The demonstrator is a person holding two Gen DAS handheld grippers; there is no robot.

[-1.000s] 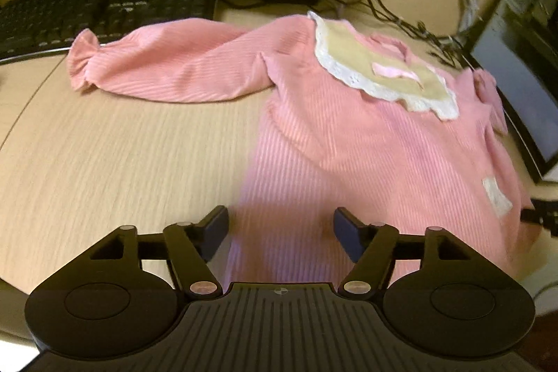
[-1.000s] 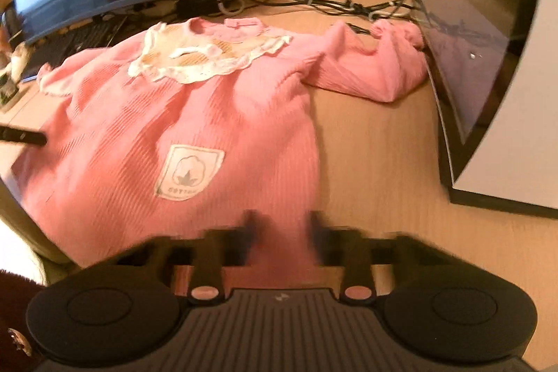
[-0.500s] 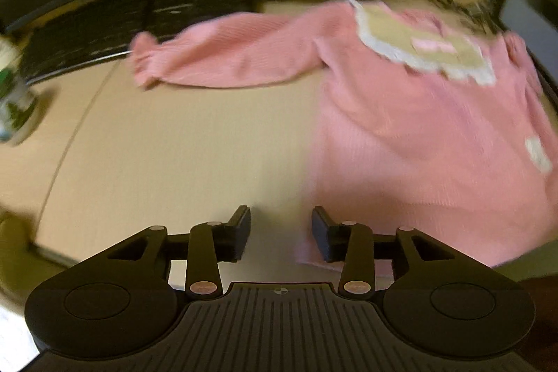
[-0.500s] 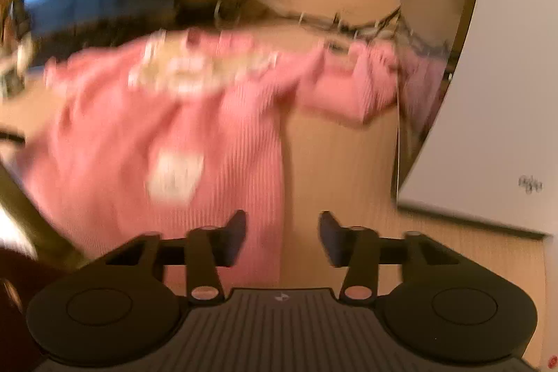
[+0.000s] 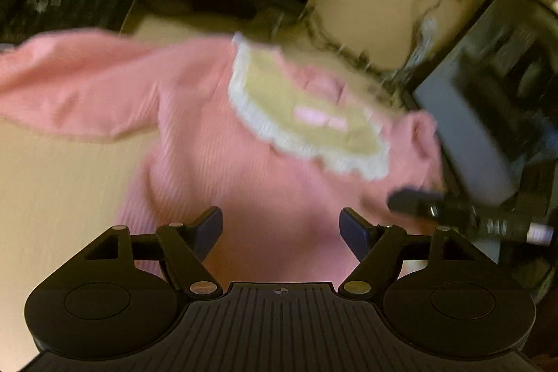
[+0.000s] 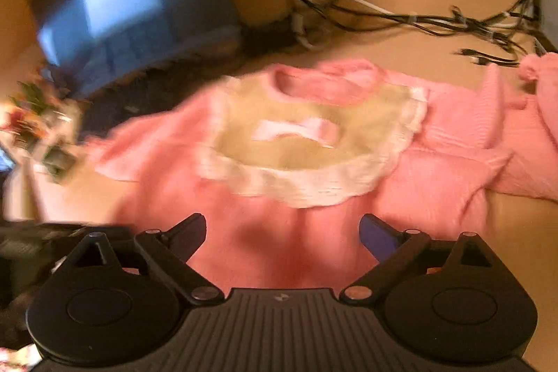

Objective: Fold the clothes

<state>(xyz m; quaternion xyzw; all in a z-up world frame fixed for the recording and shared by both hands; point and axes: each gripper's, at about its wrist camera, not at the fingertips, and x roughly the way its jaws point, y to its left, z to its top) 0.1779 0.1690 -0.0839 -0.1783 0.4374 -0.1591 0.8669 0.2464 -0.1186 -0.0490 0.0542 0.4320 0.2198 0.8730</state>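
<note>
A pink ribbed child's top (image 5: 244, 169) with a cream lace-edged bib collar (image 5: 300, 114) lies spread on a wooden desk (image 5: 52, 190). Its left sleeve (image 5: 80, 82) stretches out to the left. My left gripper (image 5: 280, 227) is open and empty just above the body of the top. In the right wrist view the top (image 6: 279, 232) and its collar (image 6: 307, 149) lie ahead, with the right sleeve (image 6: 488, 135) bunched to the right. My right gripper (image 6: 282, 232) is open and empty over the chest. Both views are blurred by motion.
A keyboard (image 5: 59, 2) lies at the back left. A monitor (image 5: 488, 114) stands at the right, and the other gripper (image 5: 453, 211) shows in front of it. Another screen (image 6: 132, 9) stands at the back left, with tangled cables (image 6: 418, 20) along the back.
Both grippers have moved forward over the top towards the collar, and their jaws have opened wider than half a second ago.
</note>
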